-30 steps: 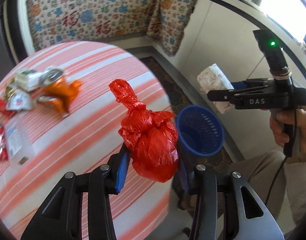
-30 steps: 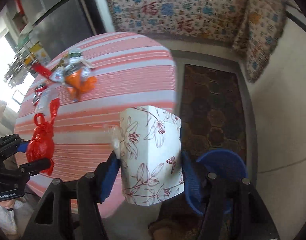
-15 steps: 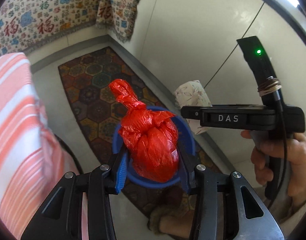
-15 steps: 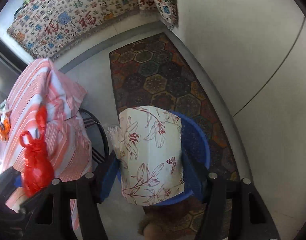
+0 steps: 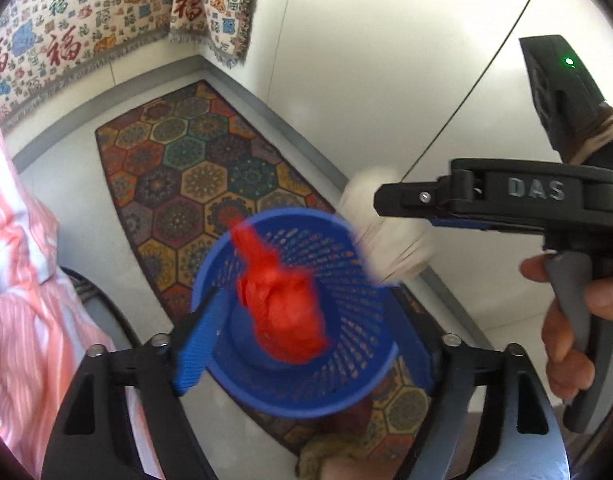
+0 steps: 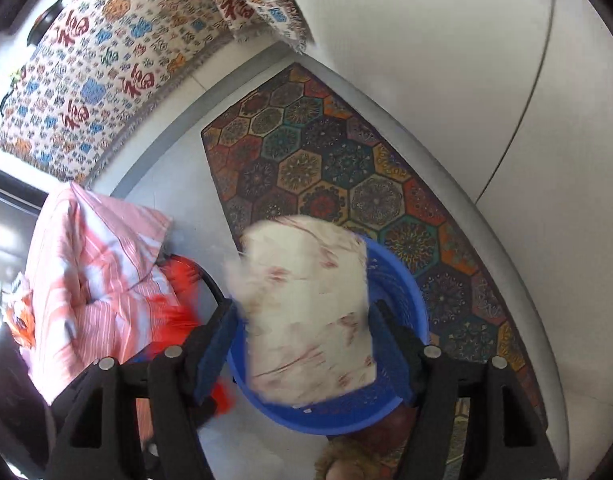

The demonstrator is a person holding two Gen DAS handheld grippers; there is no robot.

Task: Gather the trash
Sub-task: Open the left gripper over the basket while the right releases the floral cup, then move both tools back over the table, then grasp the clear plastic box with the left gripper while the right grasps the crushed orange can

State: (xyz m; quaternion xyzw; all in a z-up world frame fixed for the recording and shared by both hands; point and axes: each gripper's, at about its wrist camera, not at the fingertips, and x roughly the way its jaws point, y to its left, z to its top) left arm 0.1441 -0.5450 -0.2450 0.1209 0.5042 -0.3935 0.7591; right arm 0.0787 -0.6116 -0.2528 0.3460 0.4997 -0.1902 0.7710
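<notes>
Red bag (image 5: 282,308) blurred over blue basket (image 5: 346,396), floral pack (image 6: 310,312) blurred, both hand-held grippers spread.

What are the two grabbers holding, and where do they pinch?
Nothing, it seems. The left gripper is open, and the blurry red bag is dropping into the blue basket. The right gripper is open too; the flowery packet is falling.
</notes>
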